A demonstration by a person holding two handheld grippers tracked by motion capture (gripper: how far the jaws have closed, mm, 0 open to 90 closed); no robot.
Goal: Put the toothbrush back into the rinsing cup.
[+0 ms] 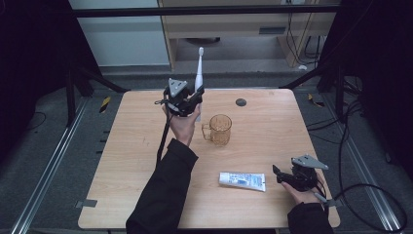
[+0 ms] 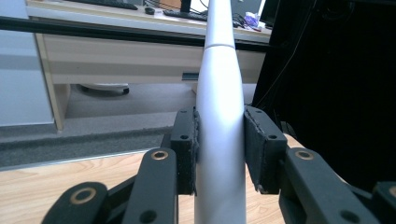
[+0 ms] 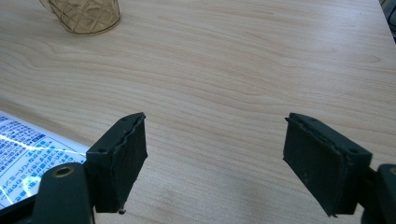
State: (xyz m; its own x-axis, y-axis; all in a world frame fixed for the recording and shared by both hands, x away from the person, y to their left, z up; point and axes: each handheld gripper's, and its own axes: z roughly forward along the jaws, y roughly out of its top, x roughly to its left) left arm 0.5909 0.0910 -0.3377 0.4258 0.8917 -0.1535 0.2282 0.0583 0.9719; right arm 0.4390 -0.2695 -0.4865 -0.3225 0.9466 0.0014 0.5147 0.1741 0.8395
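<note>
One lifted: left gripper clamps slim white electric toothbrush, upright.
Remaining: amber glass mug awaits it.
Right gripper: spread, holding nothing.

So the amber glass mug is my landmark here, standing upright around the middle of the wooden table, handle on its left side in the high view. The toothpaste tube lies flat nearer the person's edge than the mug and a bit right of it, well apart from it; white with blue print. A small dark round disc sits in the tabletop beyond the mug, slightly right of it, near the far edge. Way past the mug, off the table, there's a light wood desk on grey carpet, and black cables on the floor to the mug's right.
</note>
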